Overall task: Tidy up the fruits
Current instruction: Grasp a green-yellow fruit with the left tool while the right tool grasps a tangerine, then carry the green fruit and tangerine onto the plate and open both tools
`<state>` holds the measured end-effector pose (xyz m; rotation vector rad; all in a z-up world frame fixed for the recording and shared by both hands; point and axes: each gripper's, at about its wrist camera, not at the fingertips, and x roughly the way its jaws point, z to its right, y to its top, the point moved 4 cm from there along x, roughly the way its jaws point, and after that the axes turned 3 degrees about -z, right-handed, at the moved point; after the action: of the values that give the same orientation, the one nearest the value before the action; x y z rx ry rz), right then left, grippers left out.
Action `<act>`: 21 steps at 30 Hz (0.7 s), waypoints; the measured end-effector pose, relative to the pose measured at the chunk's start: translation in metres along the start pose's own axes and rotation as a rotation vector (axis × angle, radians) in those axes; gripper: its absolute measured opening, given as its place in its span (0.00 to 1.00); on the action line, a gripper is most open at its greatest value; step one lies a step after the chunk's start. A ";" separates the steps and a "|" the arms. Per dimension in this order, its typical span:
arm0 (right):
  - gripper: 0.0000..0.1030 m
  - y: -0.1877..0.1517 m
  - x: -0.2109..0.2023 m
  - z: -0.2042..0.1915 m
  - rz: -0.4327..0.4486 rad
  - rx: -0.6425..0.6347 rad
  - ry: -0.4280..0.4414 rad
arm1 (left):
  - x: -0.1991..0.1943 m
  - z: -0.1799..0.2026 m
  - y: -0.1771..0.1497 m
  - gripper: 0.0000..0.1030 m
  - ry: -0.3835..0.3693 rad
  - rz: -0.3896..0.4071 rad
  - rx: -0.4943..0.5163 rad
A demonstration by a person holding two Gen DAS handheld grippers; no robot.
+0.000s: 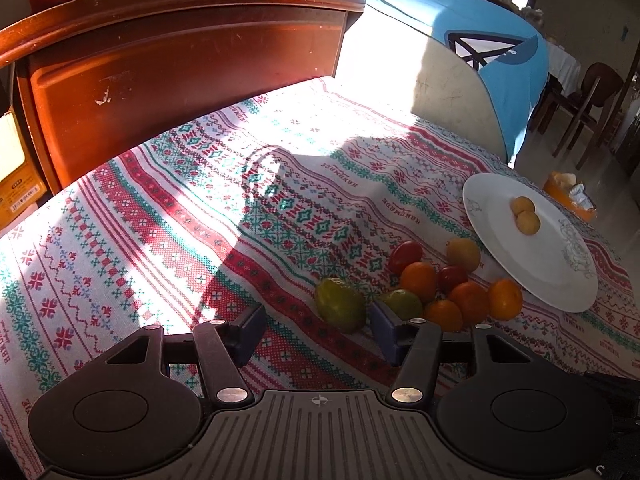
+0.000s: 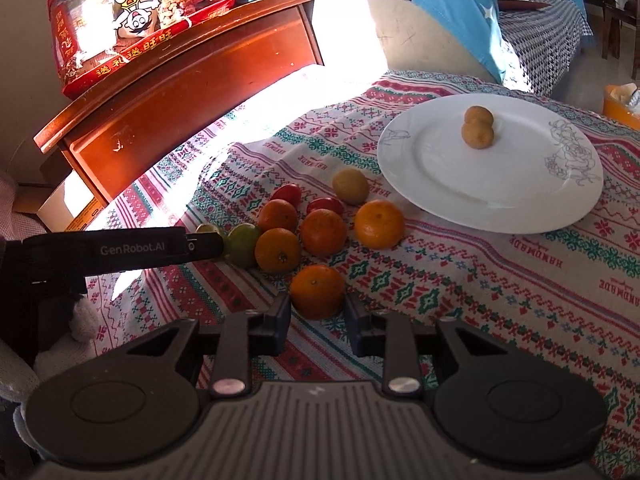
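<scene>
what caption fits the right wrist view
Open right tongs straddle a round orange tangerine near a white floral plate.

**Two handheld grippers, both with jaws parted**

Left gripper (image 1: 316,334): seen from its own camera, held low and pointing forward. Two blue-padded fingers (image 1: 249,334) spread wide apart, nothing between the pads. In the right wrist view its black body reaches in from the left side, roughly level, fingertip end ahead and to the left of the right gripper.

Right gripper (image 2: 317,322): held low, pointing forward. Dark fingers (image 2: 278,320) set at a moderate gap, narrower than the left pair. Whether either pad touches anything cannot be told.
</scene>
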<state>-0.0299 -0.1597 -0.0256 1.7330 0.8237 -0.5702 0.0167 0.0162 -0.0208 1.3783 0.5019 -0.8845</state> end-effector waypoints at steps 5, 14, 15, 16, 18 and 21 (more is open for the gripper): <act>0.28 0.001 0.001 0.001 0.000 0.007 0.005 | 0.007 0.006 -0.001 0.53 0.027 0.007 0.030; 0.30 0.001 0.002 0.002 0.002 0.017 0.008 | 0.008 0.014 -0.003 0.38 0.052 0.027 0.084; 0.30 0.000 0.002 0.002 0.002 0.019 0.009 | 0.008 0.015 -0.003 0.36 0.053 0.029 0.084; 0.30 0.000 0.002 0.002 0.002 0.019 0.010 | 0.008 0.015 -0.003 0.33 0.054 0.031 0.083; 0.30 0.001 0.002 0.002 0.003 0.016 0.009 | 0.008 0.015 -0.004 0.29 0.057 0.036 0.085; 0.29 0.001 0.002 0.002 0.003 0.012 0.008 | 0.007 0.016 -0.004 0.25 0.064 0.040 0.083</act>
<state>-0.0282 -0.1612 -0.0272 1.7487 0.8247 -0.5673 0.0147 -0.0004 -0.0261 1.4911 0.4894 -0.8384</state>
